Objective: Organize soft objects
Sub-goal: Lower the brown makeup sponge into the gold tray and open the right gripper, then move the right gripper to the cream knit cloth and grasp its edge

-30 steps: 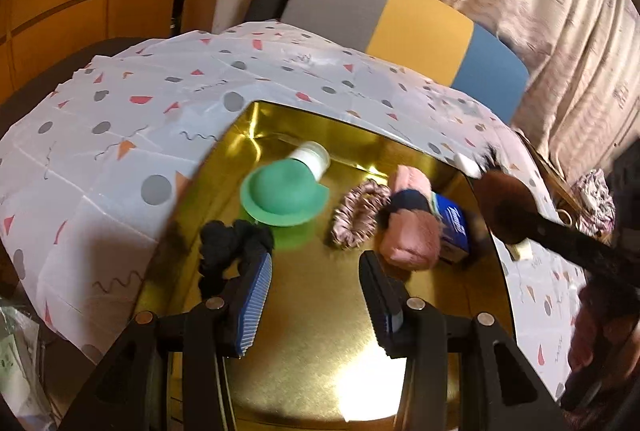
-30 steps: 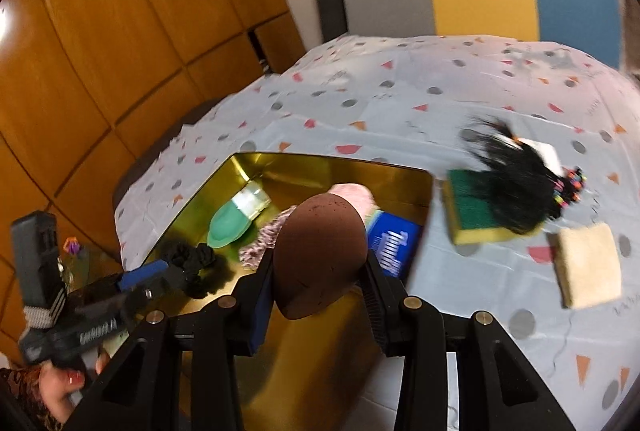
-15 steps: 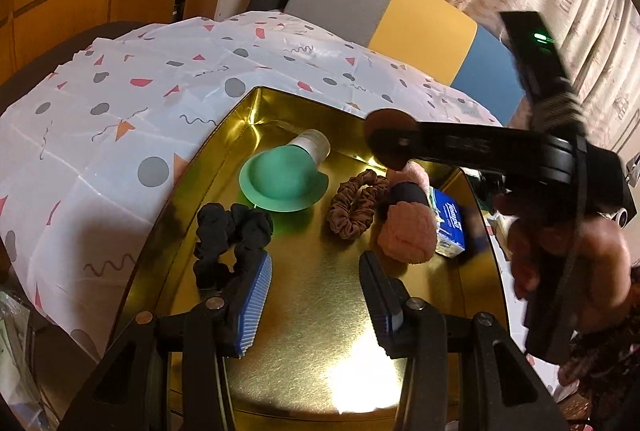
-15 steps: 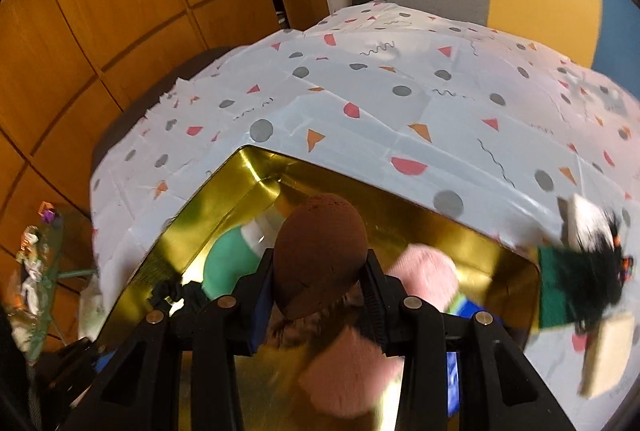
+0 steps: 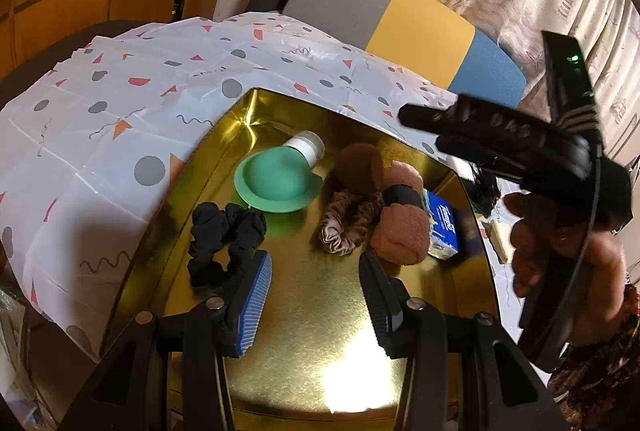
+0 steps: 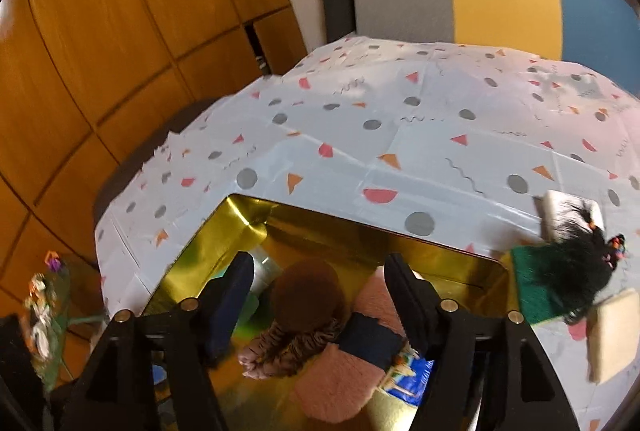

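A brown round puff (image 6: 308, 291) lies in the gold tray (image 6: 320, 227), leaning on a striped brown scrunchie (image 6: 288, 347). My right gripper (image 6: 320, 291) hangs over it with its jaws opening; both pads stand clear of the puff. The left wrist view shows the same puff (image 5: 358, 167) beside a pink fluffy roll with a black band (image 5: 402, 231), under the right gripper (image 5: 420, 129) held by a hand. Low over the tray's bare near part, my left gripper (image 5: 316, 287) is open with nothing between its fingers. A black scrunchie (image 5: 224, 235) lies just off its left finger.
The tray also holds a green silicone cap (image 5: 276, 183), a white bottle (image 5: 308, 147) and a blue tissue pack (image 5: 442, 227). On the patterned tablecloth (image 6: 400, 135) right of the tray lie a green sponge under a black hair piece (image 6: 560, 271) and a beige sponge (image 6: 612, 335). A chair stands behind.
My right gripper carried the brown puff in over the tray, then its jaws widened and the puff came to rest by the brown scrunchie. The left gripper stayed put.
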